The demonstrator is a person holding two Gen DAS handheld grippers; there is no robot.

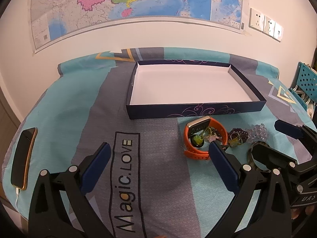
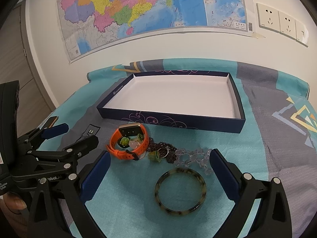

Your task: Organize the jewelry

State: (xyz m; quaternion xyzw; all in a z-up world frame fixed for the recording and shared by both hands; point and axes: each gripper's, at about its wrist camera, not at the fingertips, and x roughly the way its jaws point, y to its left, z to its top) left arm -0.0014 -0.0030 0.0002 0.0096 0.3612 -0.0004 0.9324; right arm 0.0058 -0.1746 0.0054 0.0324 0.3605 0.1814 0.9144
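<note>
A shallow navy box with a white, empty inside lies on the cloth. In front of it is a jewelry pile: an orange watch, a green pendant, dark purple beads and a clear crystal bracelet. A tortoiseshell bangle lies nearest, framed between the fingers of my open right gripper, which partly hides it in the left wrist view. My left gripper is open and holds nothing, with its right fingertip at the watch strap.
A turquoise and grey cloth covers the table. A phone with a cable lies at its left edge. A blue perforated rack stands at the right. A map and sockets are on the wall behind.
</note>
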